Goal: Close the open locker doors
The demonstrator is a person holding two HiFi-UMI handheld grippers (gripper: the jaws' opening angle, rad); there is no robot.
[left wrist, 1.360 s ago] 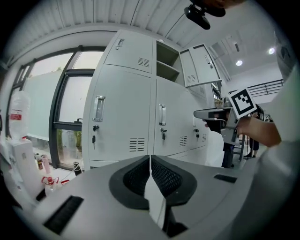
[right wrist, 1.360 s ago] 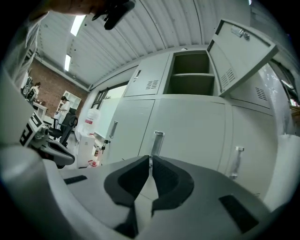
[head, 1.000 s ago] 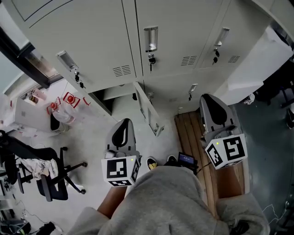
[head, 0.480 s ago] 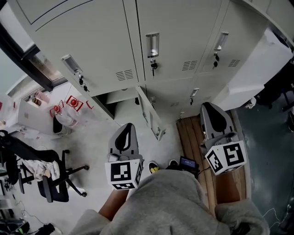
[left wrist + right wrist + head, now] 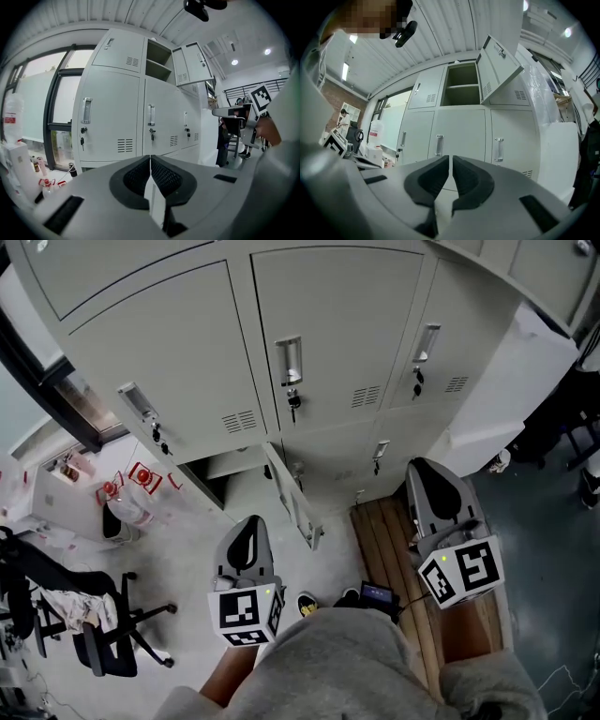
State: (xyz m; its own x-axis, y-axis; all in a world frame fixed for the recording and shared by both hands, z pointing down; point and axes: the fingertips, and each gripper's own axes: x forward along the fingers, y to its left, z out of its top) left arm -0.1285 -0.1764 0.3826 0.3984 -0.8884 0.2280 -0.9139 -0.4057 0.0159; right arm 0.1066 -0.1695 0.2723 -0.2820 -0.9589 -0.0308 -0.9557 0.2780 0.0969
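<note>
2 open doors: low door, top door. 3 closed mid-row doors. 2 claws: left claw, right claw. 1 chair. 1 jug.

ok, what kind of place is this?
Probably a workplace locker area: a bank of grey metal lockers, keys hanging in their locks, and an office chair nearby.

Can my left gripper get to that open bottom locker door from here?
Probably yes. The left gripper, jaws shut and empty, hangs near the open bottom door, and nothing visible stands between them.
</note>
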